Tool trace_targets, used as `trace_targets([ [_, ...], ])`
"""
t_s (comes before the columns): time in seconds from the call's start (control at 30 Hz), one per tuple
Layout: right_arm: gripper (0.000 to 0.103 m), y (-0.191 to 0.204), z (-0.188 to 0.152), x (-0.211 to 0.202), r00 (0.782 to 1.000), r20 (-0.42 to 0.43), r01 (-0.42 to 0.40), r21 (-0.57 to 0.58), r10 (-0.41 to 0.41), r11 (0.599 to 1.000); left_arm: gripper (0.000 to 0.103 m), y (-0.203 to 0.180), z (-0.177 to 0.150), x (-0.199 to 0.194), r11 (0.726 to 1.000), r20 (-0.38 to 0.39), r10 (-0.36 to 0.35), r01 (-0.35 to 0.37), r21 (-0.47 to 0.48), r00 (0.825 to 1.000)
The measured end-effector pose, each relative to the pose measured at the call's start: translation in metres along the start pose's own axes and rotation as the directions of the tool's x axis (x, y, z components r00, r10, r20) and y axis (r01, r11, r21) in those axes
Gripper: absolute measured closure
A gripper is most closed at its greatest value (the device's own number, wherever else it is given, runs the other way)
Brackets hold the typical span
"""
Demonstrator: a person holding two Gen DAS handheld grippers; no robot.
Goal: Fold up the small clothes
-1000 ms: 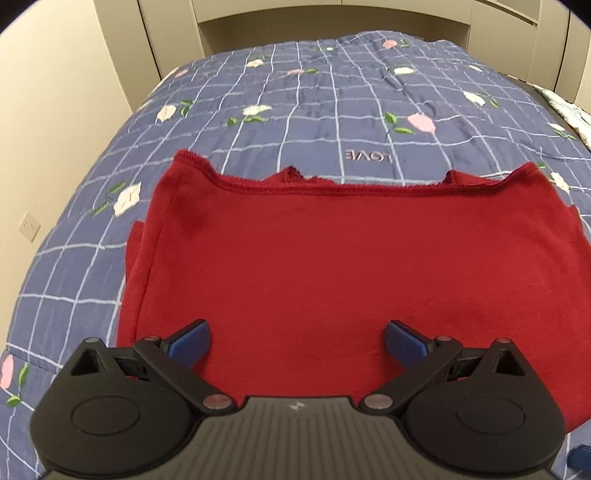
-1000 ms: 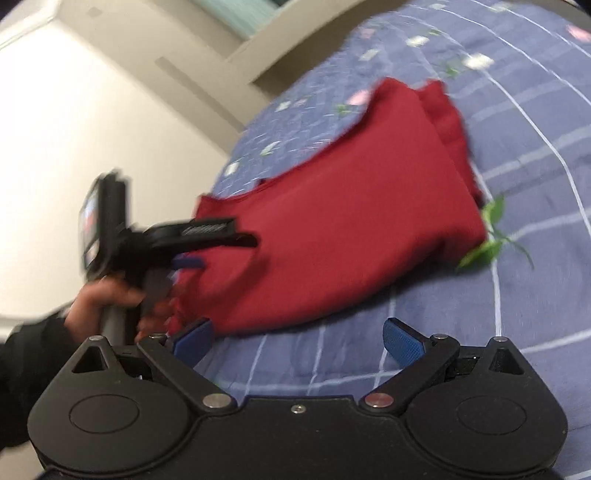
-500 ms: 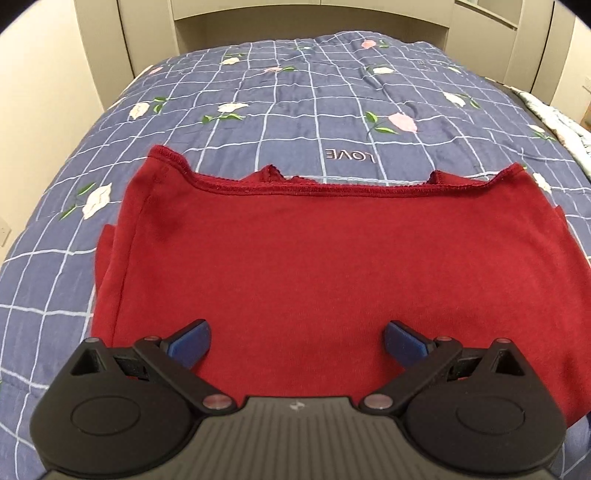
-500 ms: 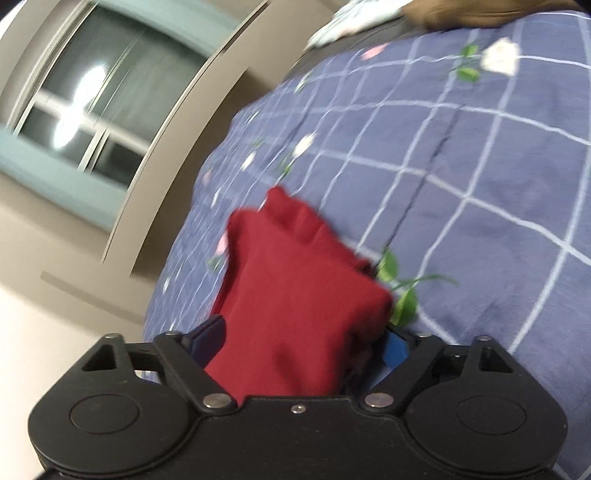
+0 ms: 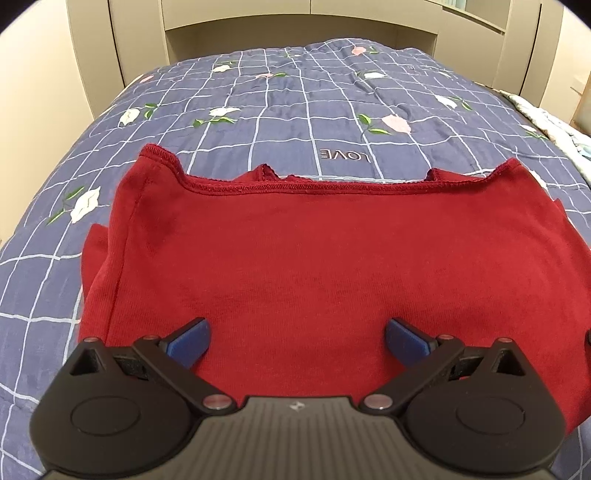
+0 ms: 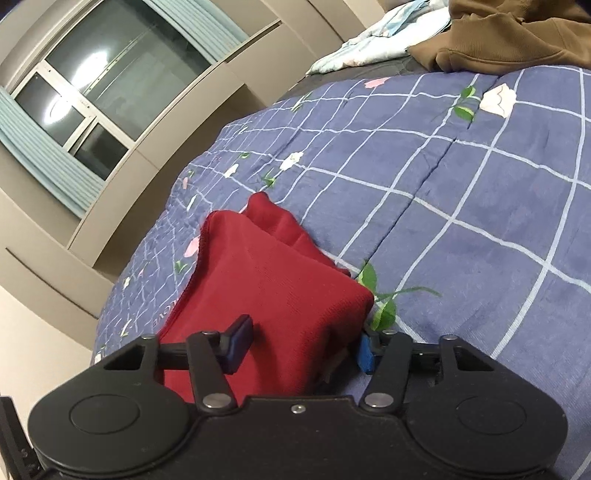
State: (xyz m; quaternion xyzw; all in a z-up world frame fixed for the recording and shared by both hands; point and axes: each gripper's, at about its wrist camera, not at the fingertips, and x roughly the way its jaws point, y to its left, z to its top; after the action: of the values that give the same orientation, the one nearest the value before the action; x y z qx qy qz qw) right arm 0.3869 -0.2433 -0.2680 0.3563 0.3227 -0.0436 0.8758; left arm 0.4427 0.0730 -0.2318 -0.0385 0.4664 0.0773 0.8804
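Observation:
A folded dark red garment (image 5: pixel 295 251) lies flat on the blue checked bedspread (image 5: pixel 258 110), its stitched hem at the far side. My left gripper (image 5: pixel 297 341) hovers over the garment's near edge, jaws wide open and empty. In the right wrist view the same red garment (image 6: pixel 266 295) runs between the blue pads of my right gripper (image 6: pixel 303 347). The right jaws have narrowed around the garment's near corner, one pad on top of the cloth and one at its right edge. Whether the cloth is pinched tight I cannot tell.
The bedspread (image 6: pixel 461 206) stretches far beyond the garment. A brown garment (image 6: pixel 517 33) and pale blue bedding (image 6: pixel 373 44) lie at the bed's far edge. Beige cupboards (image 5: pixel 295 29) stand behind the bed, and a window (image 6: pixel 103 81) is on the wall.
My right gripper swung in onto the garment's corner and its jaws narrowed around it. My left gripper stayed open and drifted a little over the garment.

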Motion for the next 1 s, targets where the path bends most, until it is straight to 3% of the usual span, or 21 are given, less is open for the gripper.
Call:
trace_targets([
  [0.37,0.054,0.001,0.0,0.001,1.0,0.001,0.021,-0.035,-0.021,0.999,0.0,0.002,-0.001,-0.003,0.998,-0.009,-0.031,0.032,0.047,0.999],
  [0.5,0.054,0.0,0.001,0.002,1.0,-0.004,0.011,-0.039,-0.011,0.999,0.0,0.008,0.0,-0.009,0.999,-0.019,-0.042,0.042,0.021,0.999],
  [0.7,0.056,0.0,0.001,0.003,1.0,-0.005,0.008,-0.068,-0.009,0.998,0.001,0.009,-0.006,-0.012,0.998,-0.004,-0.03,0.03,0.05,1.0],
  [1.0,0.054,0.0,0.002,0.004,1.0,-0.014,-0.002,-0.076,0.001,0.997,0.001,0.018,-0.007,-0.026,1.0,0.037,-0.017,0.017,0.02,0.999],
])
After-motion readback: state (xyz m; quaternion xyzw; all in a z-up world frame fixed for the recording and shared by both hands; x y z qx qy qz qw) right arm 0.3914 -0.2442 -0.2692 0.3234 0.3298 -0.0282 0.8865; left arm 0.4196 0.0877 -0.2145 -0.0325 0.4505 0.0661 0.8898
